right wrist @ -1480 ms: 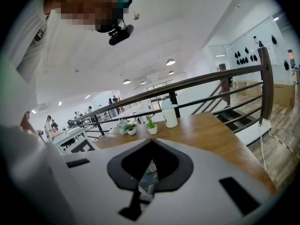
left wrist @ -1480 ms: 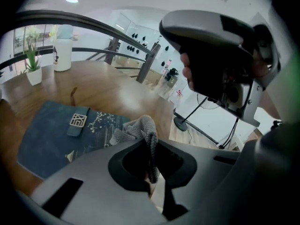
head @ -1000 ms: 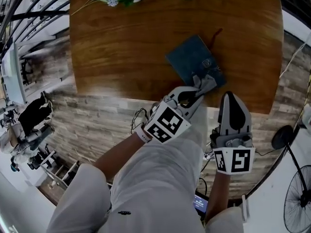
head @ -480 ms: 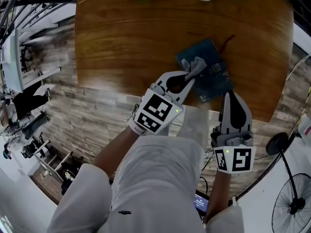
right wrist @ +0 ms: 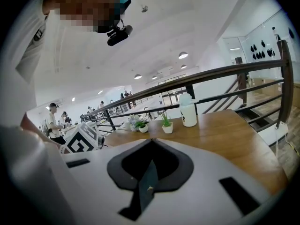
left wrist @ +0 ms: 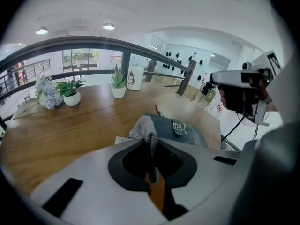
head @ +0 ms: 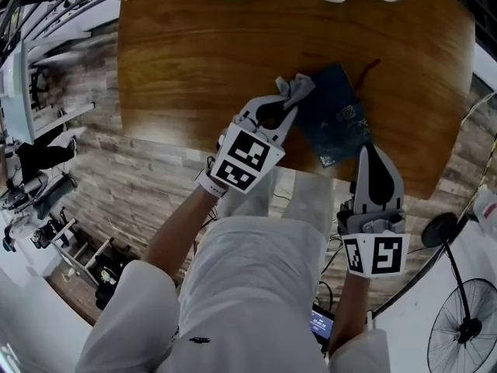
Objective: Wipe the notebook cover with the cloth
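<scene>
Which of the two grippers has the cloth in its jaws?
The left gripper: its jaws pinch the grey cloth at a corner of the notebook. The right gripper is shut on nothing.

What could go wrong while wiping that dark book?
The notebook lies loose near the front edge of the table. The right gripper, shut and empty, isn't holding it, so a wipe might slide it off. The left gripper pinches only a thin fold of the cloth, which might slip out.
</scene>
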A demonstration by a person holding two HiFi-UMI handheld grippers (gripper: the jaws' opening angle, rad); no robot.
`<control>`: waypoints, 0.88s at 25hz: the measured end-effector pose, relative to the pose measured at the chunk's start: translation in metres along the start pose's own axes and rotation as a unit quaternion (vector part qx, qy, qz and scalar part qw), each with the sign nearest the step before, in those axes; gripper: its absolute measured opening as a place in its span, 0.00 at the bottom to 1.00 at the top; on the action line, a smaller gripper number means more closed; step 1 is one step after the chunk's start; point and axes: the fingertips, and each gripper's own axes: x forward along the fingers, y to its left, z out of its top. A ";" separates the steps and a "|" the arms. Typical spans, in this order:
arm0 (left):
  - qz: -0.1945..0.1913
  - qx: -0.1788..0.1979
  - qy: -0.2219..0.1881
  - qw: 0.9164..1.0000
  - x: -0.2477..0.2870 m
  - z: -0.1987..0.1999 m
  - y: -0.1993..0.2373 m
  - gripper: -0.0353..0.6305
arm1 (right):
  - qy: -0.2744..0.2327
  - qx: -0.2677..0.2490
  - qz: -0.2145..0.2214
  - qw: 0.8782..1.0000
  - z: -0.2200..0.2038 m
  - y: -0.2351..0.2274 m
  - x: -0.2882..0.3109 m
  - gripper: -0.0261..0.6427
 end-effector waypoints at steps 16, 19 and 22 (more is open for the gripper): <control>-0.021 0.056 0.042 0.997 0.025 -0.026 0.003 0.10 | 0.009 0.007 -0.003 1.000 -0.005 -0.002 0.007 0.05; -0.031 0.057 0.043 0.997 0.027 -0.026 -0.008 0.10 | 0.008 0.008 -0.006 1.000 -0.005 -0.002 0.005 0.05; -0.041 0.056 0.046 0.997 0.029 -0.026 -0.020 0.10 | 0.007 0.008 -0.008 1.000 -0.005 -0.002 0.002 0.05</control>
